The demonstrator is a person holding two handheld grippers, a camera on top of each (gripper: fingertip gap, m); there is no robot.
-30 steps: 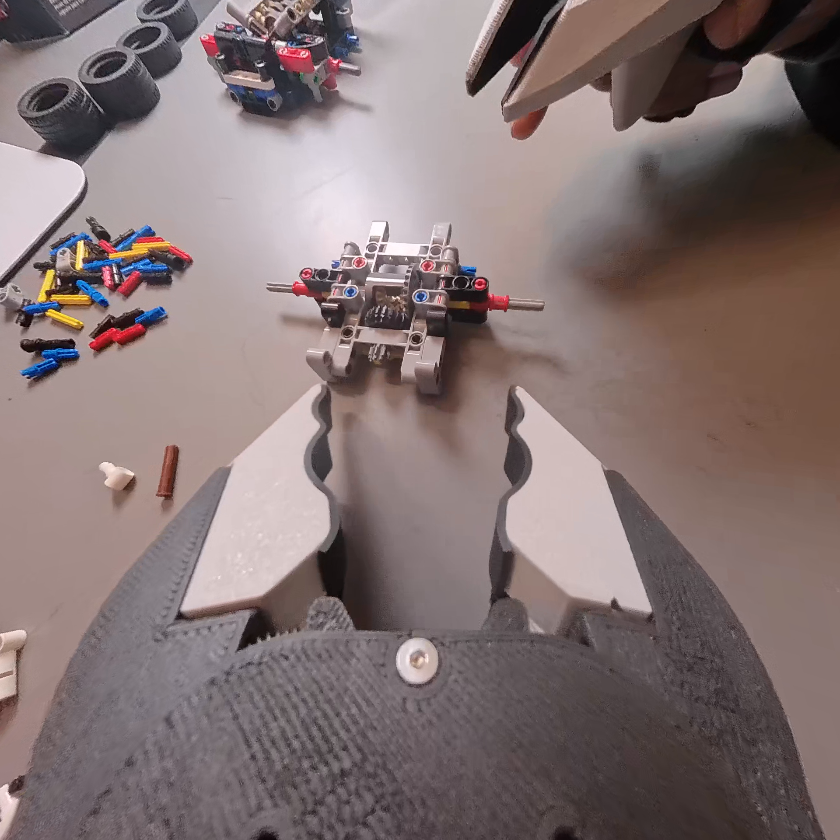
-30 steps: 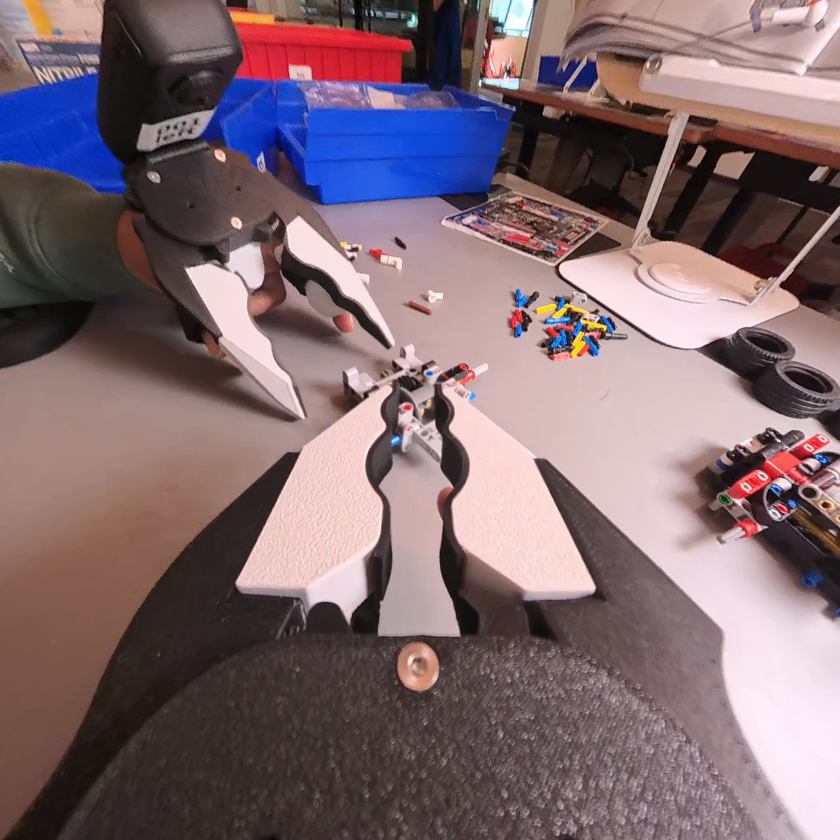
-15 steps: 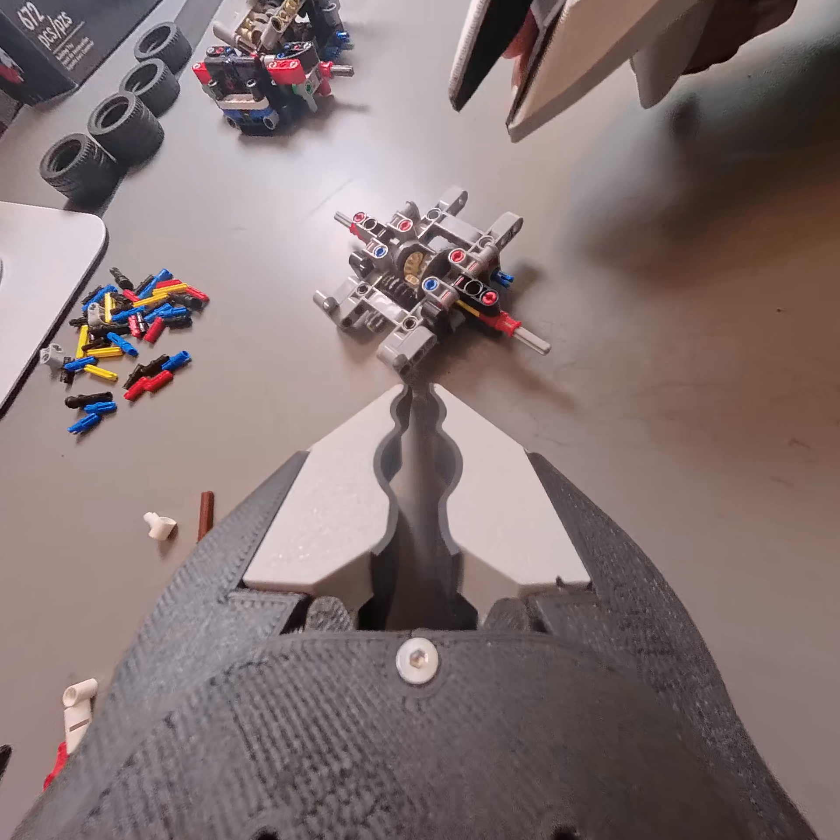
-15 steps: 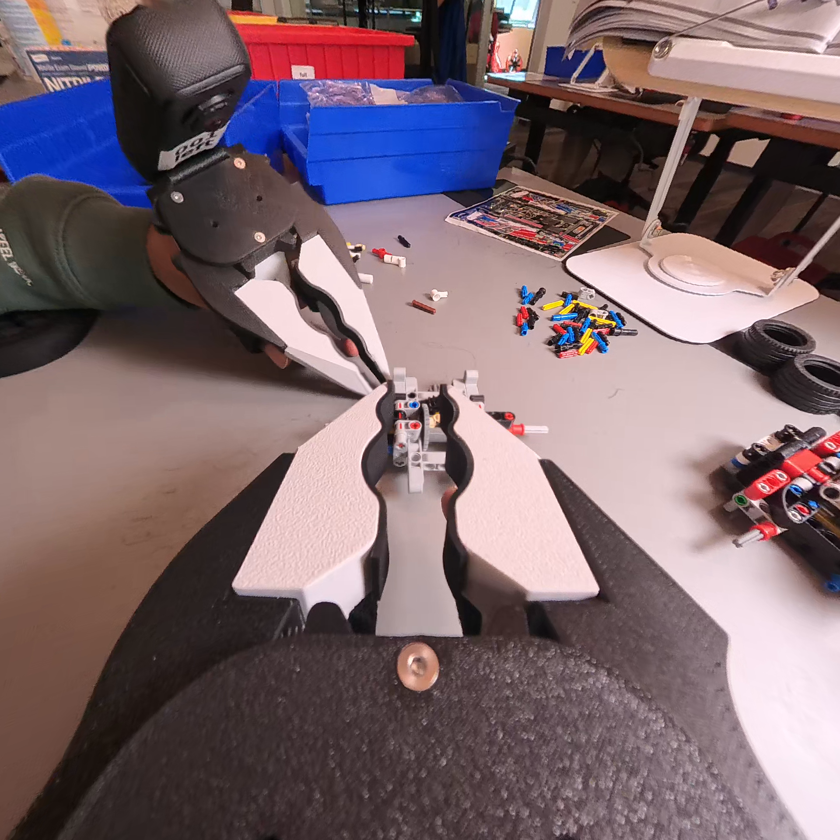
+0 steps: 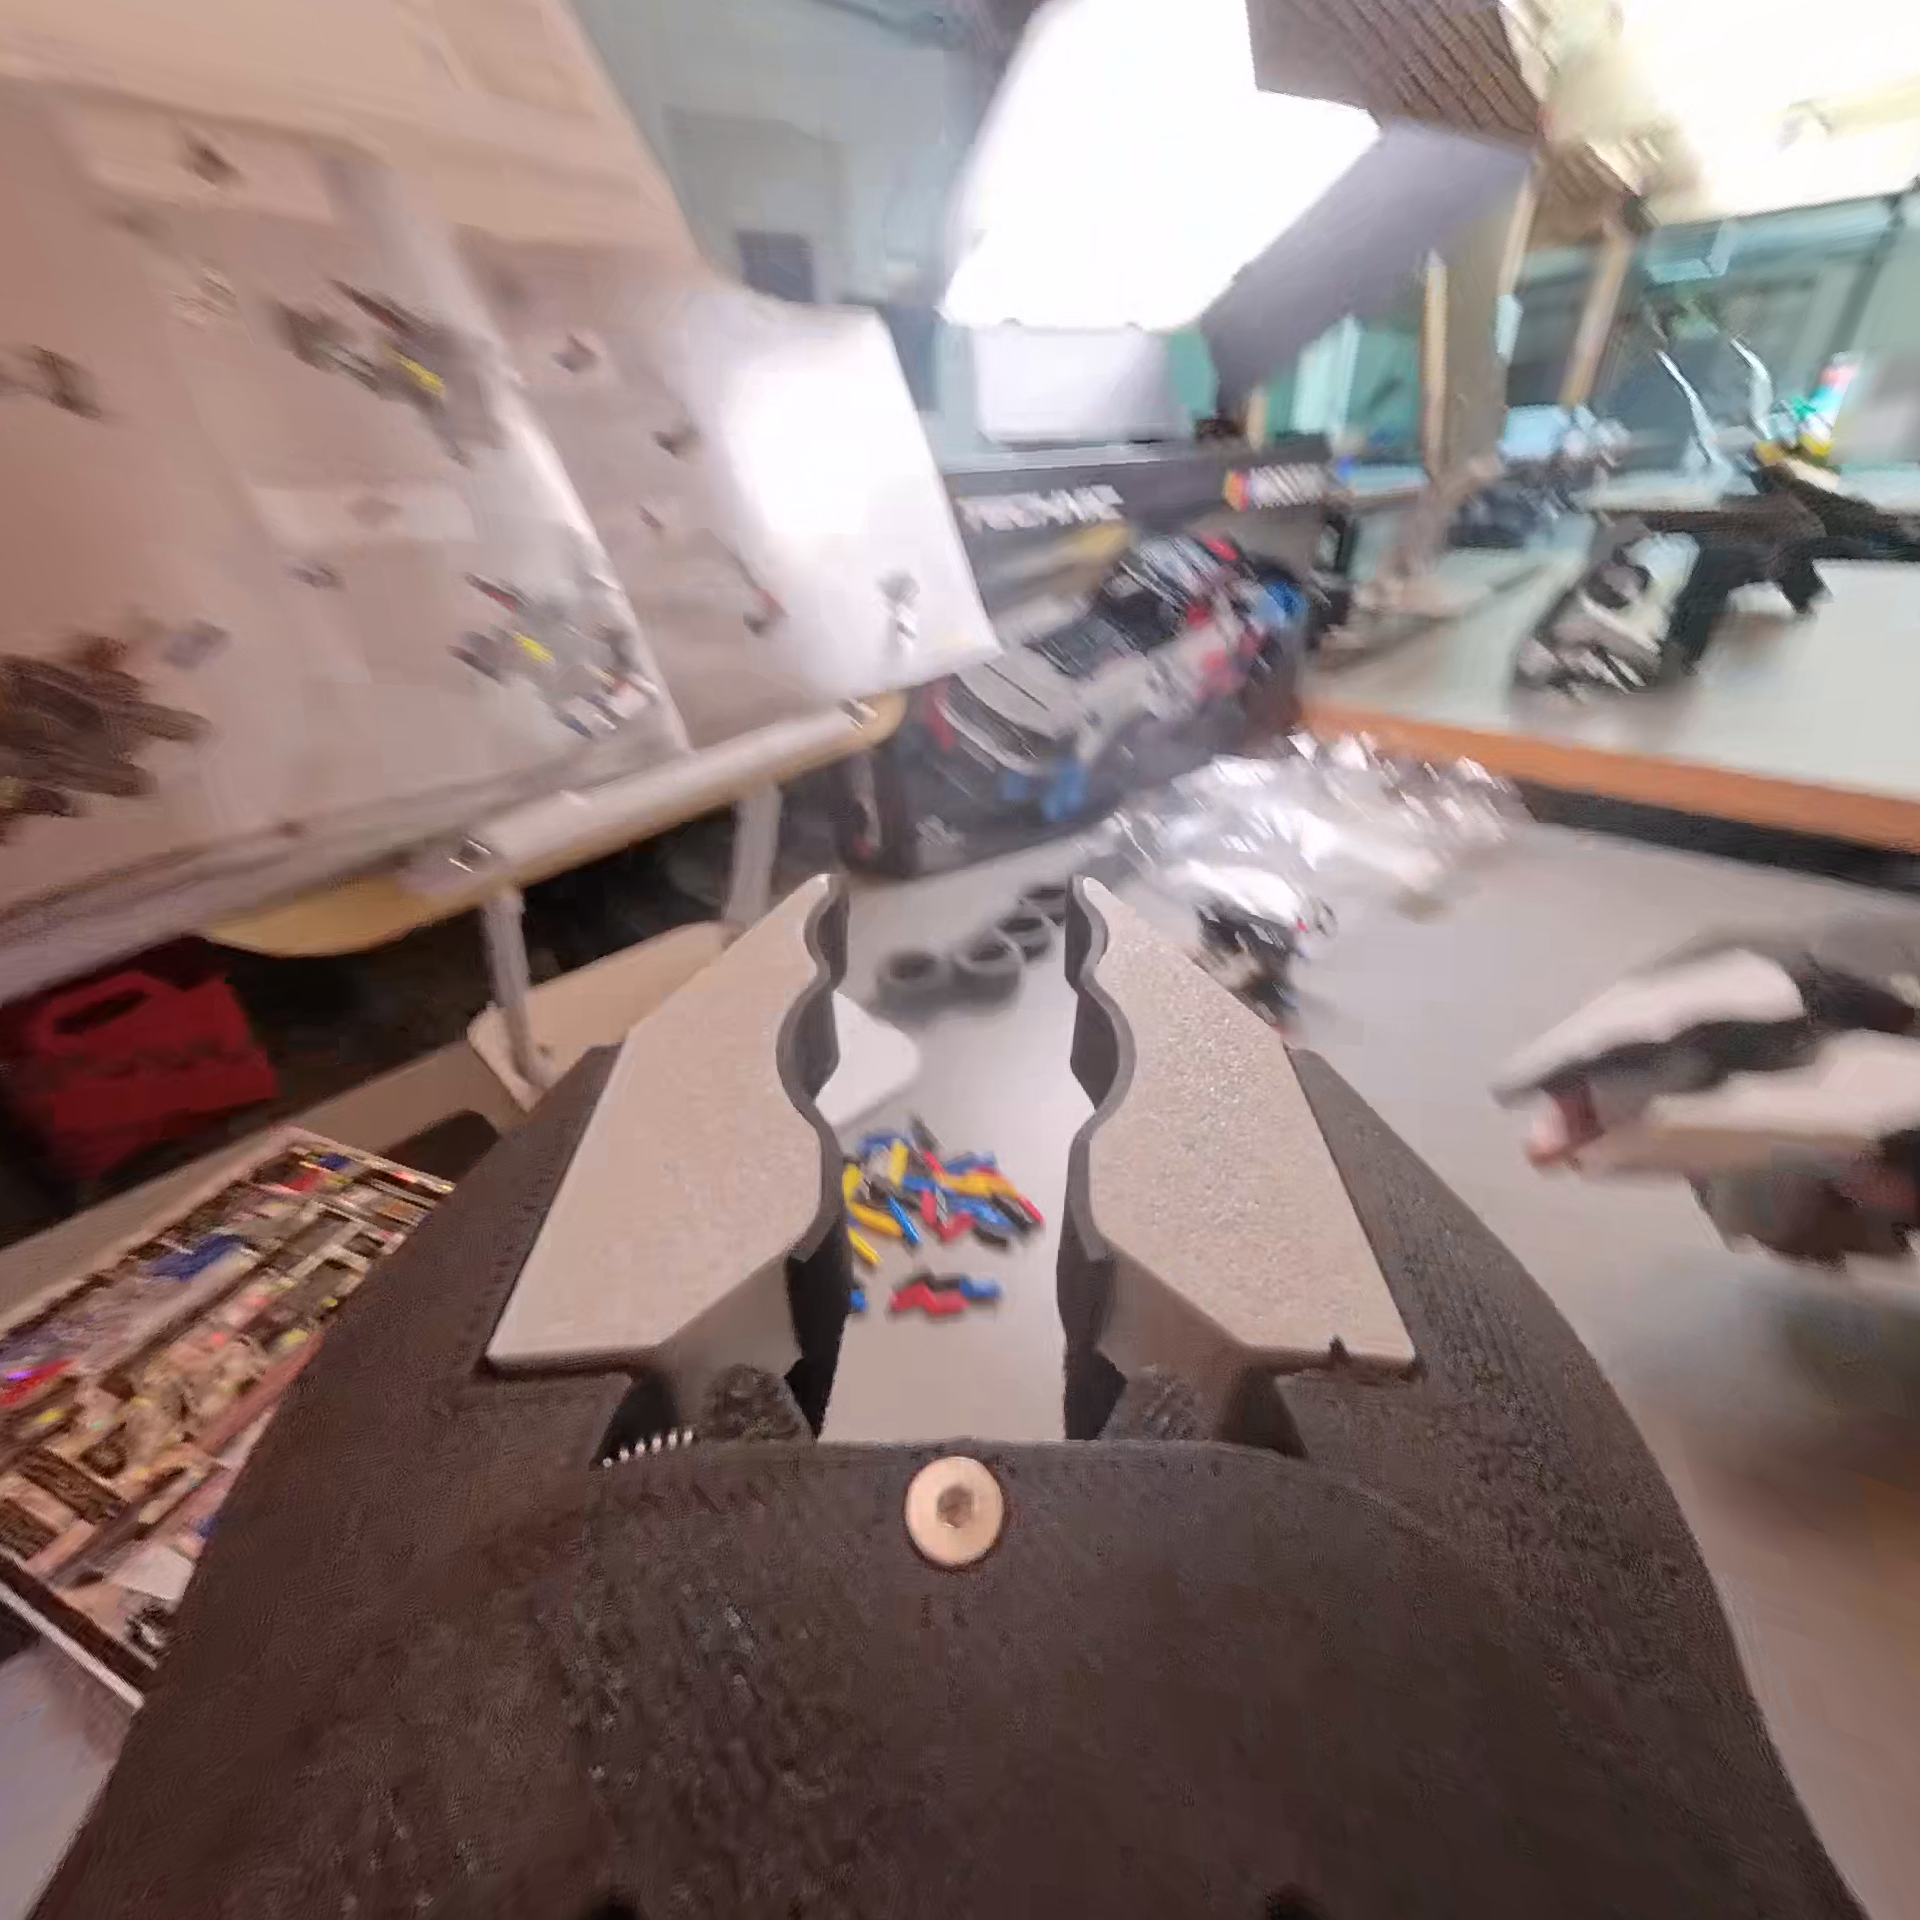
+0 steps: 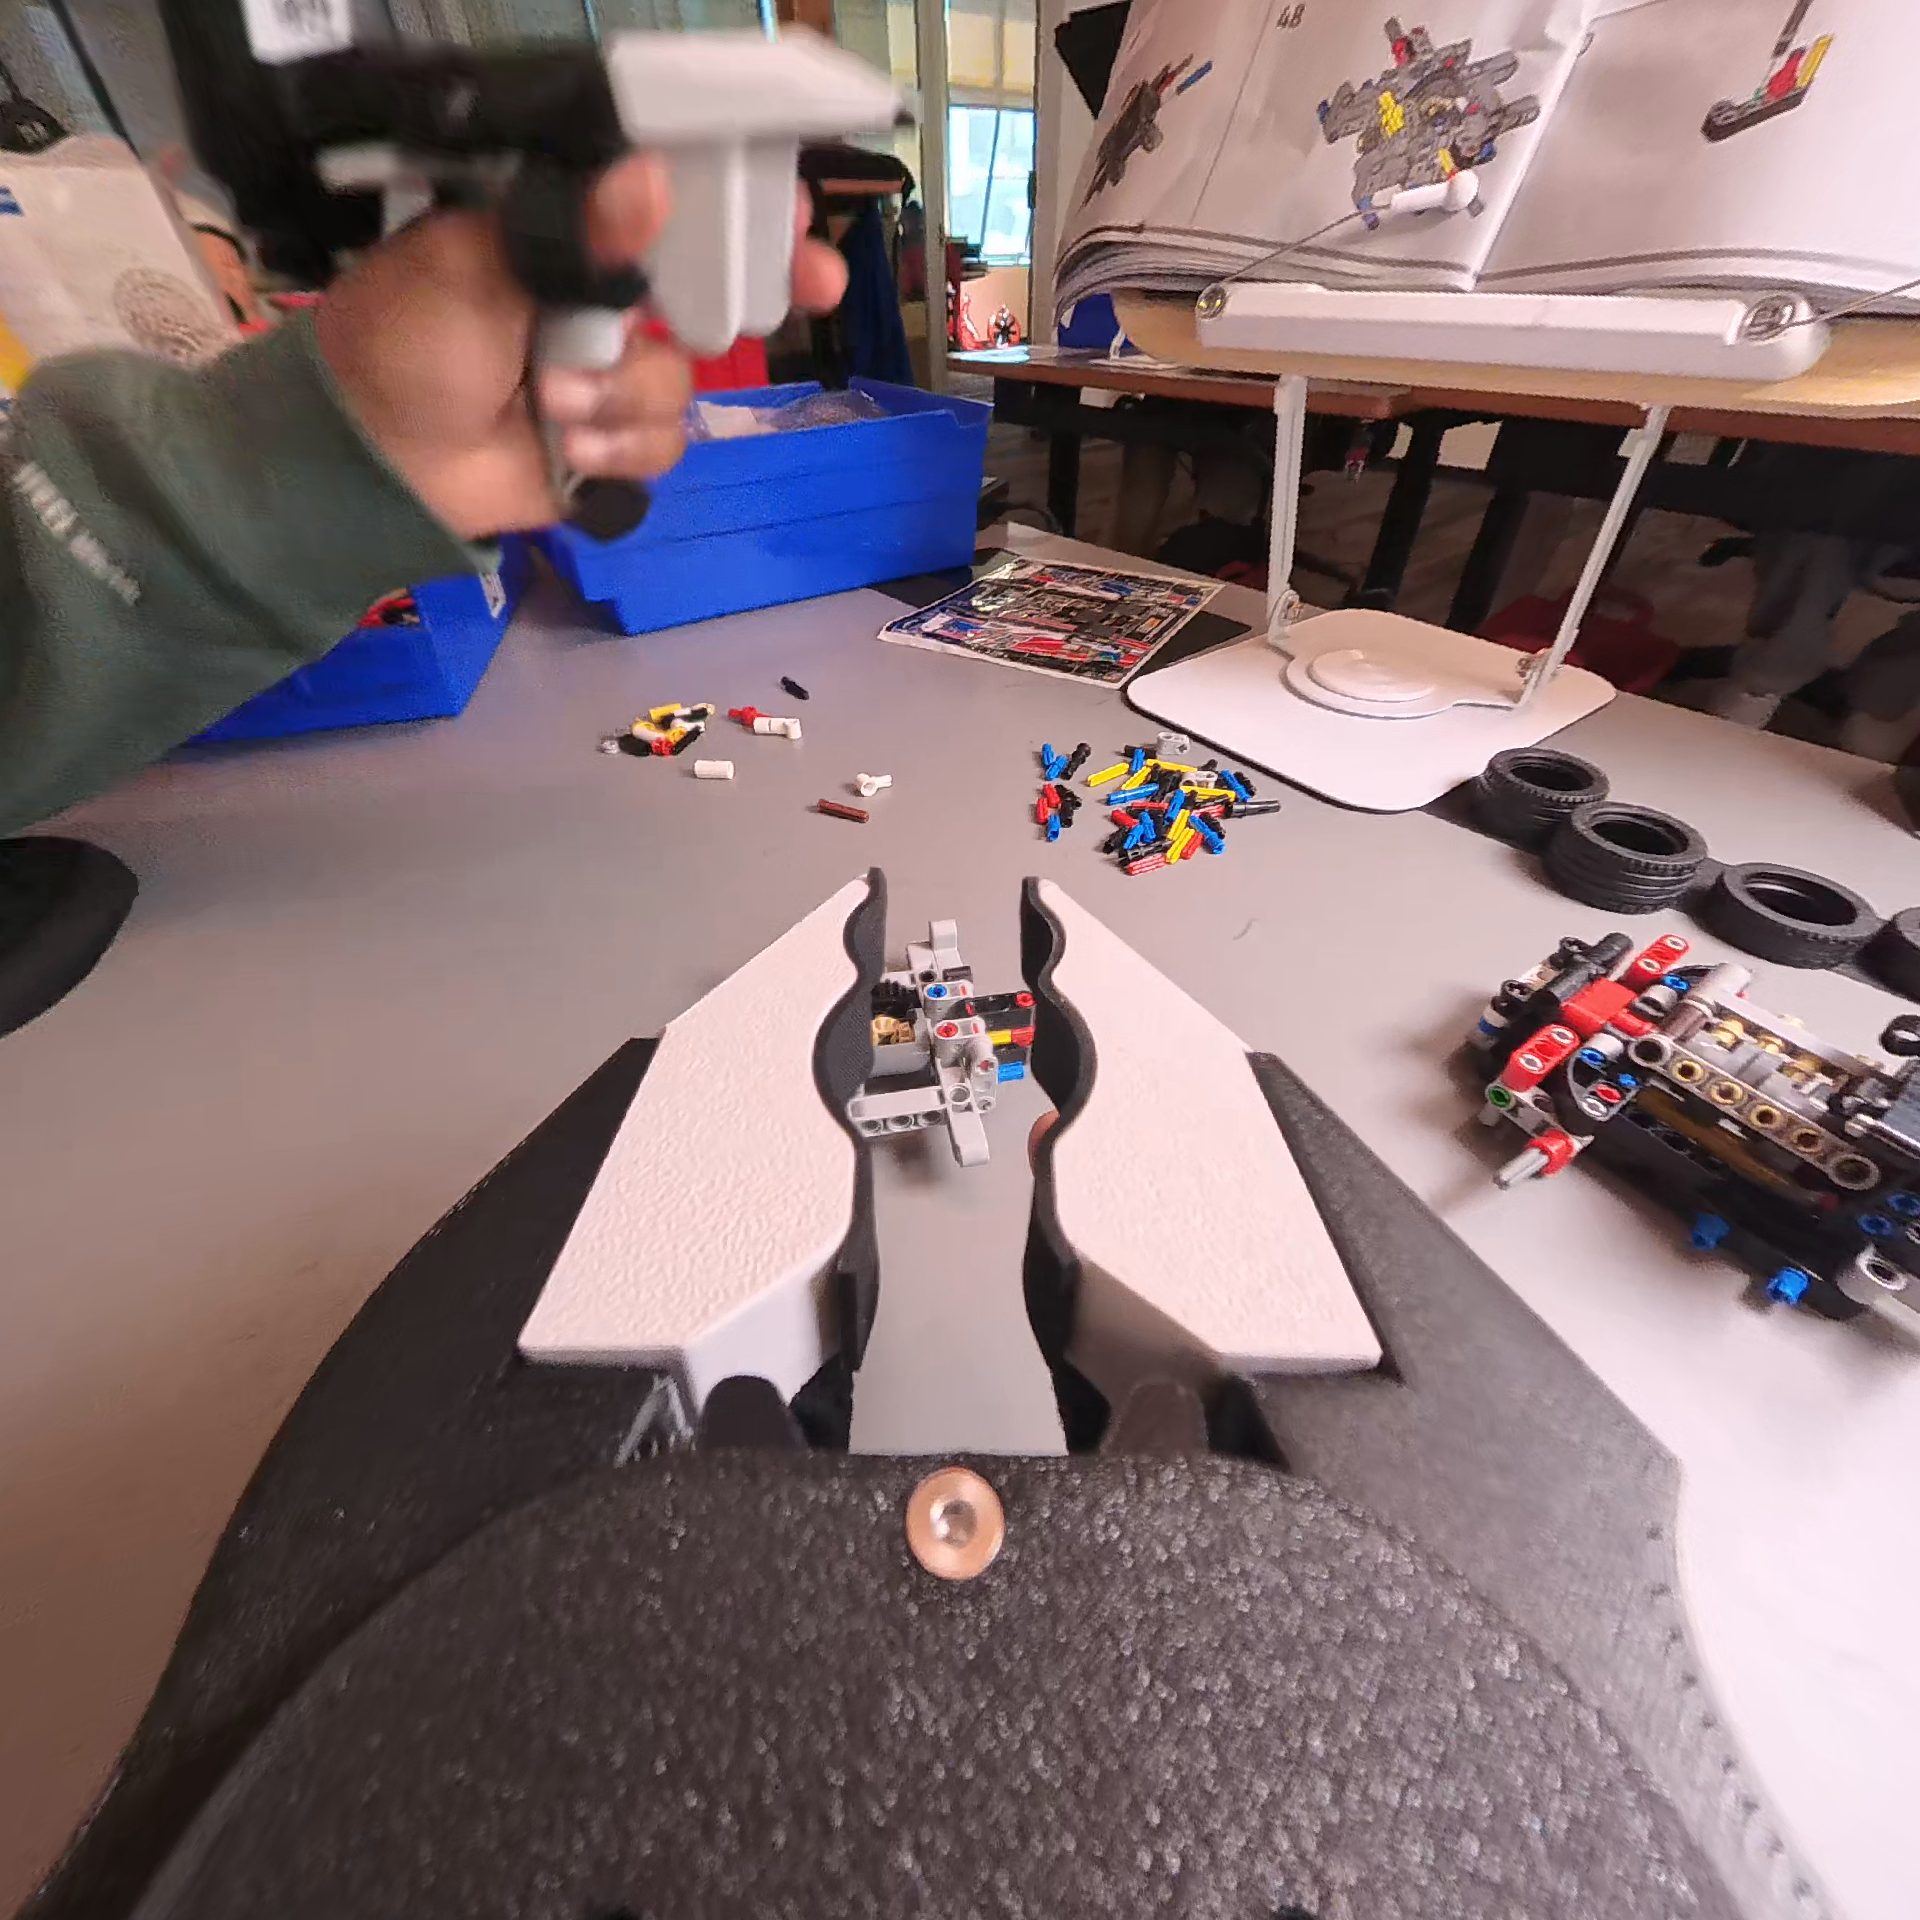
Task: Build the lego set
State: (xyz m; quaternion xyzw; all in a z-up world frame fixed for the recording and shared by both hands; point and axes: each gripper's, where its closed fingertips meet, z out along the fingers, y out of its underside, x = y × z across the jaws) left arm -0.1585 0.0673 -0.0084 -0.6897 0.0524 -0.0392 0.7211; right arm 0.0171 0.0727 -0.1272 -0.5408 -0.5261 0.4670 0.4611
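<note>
In the right wrist view my right gripper [image 6: 951, 888] is shut on a small grey brick assembly [image 6: 940, 1039] with red and blue pins and a tan gear. Both pads touch its sides and it hangs just above the grey table [image 6: 416, 987]. My left gripper [image 5: 954, 888] is open with nothing between its fingers. It is raised off the table and points over a pile of coloured pins [image 5: 935, 1195]. In the right wrist view a hand in a green sleeve holds the left gripper [image 6: 727, 187] high at the upper left. The right gripper [image 5: 1662, 1081] shows blurred at the right of the left wrist view.
Coloured pins [image 6: 1153, 805], a brown axle [image 6: 842, 810] and small loose parts [image 6: 665, 727] lie ahead. Black tyres [image 6: 1621, 857] and a larger red-and-black assembly [image 6: 1714, 1101] are on the right. Blue bins [image 6: 790, 499], a printed sheet [image 6: 1049, 618] and a white book stand [image 6: 1371, 696] stand behind. Some 20 cm of space lies between my two pairs of fingers.
My left gripper shut on the assembly's edge and turned it, then opened and swung up and away. My right gripper's jaws widened and now grip the assembly deeper between the pads.
</note>
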